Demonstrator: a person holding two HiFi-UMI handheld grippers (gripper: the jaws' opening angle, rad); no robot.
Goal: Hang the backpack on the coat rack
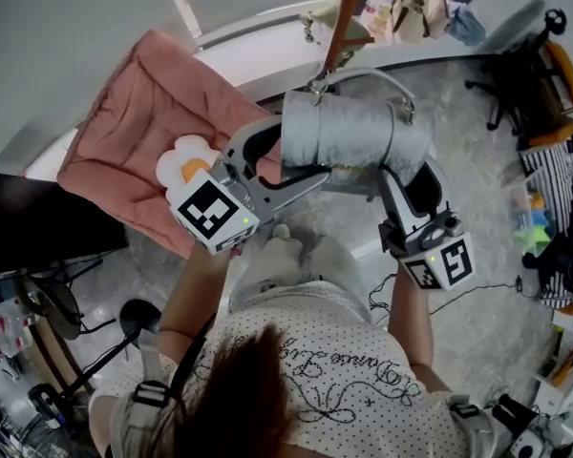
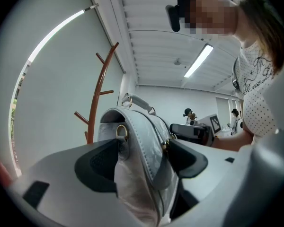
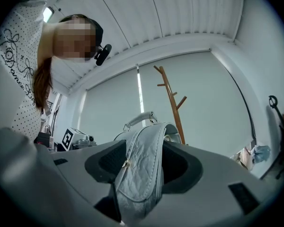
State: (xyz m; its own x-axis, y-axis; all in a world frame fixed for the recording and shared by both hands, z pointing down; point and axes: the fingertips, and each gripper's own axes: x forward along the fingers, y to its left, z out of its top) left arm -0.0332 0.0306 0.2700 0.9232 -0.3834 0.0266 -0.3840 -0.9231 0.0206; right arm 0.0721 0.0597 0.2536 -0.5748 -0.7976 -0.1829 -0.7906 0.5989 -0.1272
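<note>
Backpack held in the air just before the coat rack, which stands near the curved wall edge. A pink cushion lies to the left and chairs stand to the right. The left gripper clamps one side of the backpack and the right gripper the other, both with jaws wide and quilted fabric pressed between the pads. The handle points away from the person, toward the coat rack; whether they touch cannot be told. The backpack's long axis runs from gripper to gripper.
</note>
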